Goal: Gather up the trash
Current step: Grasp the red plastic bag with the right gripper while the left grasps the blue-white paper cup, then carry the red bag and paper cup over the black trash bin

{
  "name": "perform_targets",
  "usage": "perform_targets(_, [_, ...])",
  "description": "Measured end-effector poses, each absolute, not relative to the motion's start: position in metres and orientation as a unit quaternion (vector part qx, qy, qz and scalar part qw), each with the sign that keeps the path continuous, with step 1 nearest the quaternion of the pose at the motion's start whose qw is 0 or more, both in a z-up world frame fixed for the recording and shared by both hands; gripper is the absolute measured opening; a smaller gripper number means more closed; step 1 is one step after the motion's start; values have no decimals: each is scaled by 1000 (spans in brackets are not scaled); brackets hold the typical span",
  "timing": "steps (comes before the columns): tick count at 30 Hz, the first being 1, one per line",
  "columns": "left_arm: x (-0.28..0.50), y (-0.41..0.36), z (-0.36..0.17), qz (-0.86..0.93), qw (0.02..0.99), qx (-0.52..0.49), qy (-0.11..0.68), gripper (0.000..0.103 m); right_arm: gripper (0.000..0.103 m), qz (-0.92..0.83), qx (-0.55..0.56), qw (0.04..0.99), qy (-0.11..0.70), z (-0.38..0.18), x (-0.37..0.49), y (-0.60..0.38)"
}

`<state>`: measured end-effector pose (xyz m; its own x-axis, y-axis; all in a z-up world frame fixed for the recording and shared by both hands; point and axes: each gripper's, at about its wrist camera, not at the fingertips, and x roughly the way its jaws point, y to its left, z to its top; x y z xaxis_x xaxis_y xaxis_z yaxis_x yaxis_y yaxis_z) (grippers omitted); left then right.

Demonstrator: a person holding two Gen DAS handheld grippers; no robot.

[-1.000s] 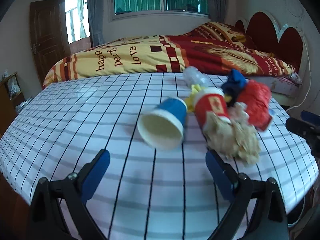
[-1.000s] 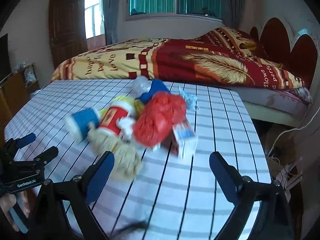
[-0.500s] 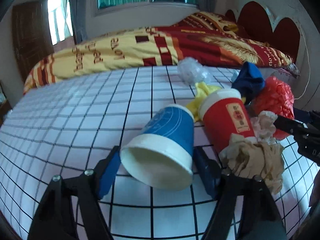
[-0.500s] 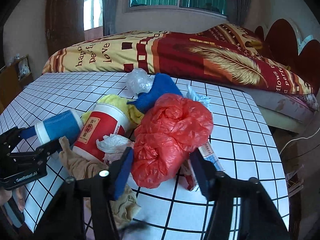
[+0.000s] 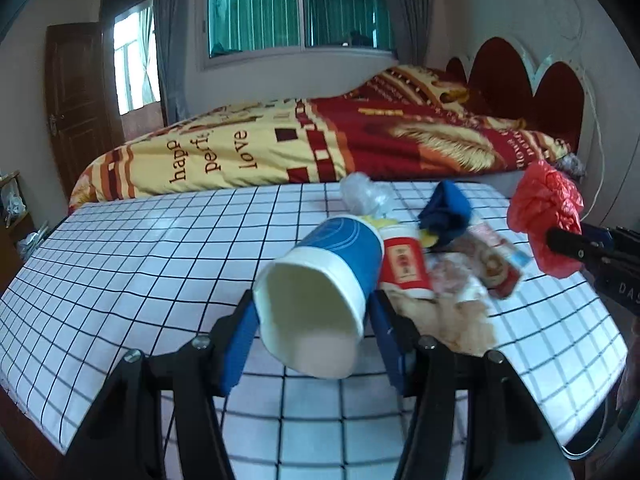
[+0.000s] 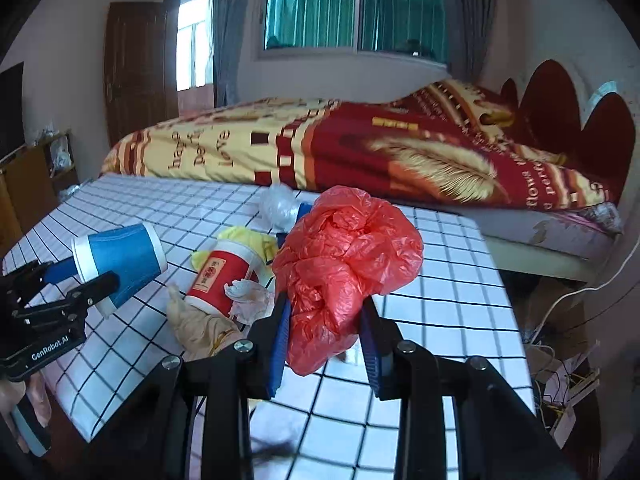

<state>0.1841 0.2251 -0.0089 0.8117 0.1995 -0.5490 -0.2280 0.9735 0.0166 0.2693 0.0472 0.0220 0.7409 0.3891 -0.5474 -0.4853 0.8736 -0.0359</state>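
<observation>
Two pieces of trash are in hand at once, one in each gripper. On the left, the left gripper [image 5: 310, 344] has just been closing, and its blue pads now press both sides of the blue cup [image 5: 320, 292] near the white rim. The cup lies along the fingers, open mouth toward the camera and base pointing away toward the pile; in the right wrist view it appears clear of the checked cloth [image 5: 140, 264]. Just right of it, still on the cloth, sits the rest of the heap: the red cup [image 5: 402, 264] on its side touching the blue one, a beige rag [image 5: 452, 316] spilling toward the near edge, a yellow scrap behind, a blue cloth [image 5: 446, 214], a clear bag [image 5: 364, 196] farthest back, and a small carton [image 5: 500, 264] at the heap's right.

Farther right, the right gripper [image 6: 328, 340] has also just been closing and now pinches the lower part of the red bag [image 6: 344, 264], whose bulk swells above the pads and appears raised off the cloth.

No bin shows in either view, so where the two loads must go cannot be told. For what remains, the red cup and rag lie between the grippers, its long axis running away from both, seemingly nearer the left; the carton falls to the right.
</observation>
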Motion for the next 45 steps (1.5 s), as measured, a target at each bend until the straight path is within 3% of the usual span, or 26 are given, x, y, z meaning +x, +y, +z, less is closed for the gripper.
perform_targets(20, [131,80,6,-7,964,-13,267,57,34,154,-54,954,251,46,154,-115])
perform_targets(45, [122,-69,-17,-140,944,34,296,56,35,54,-33,955,290,16,104,-266])
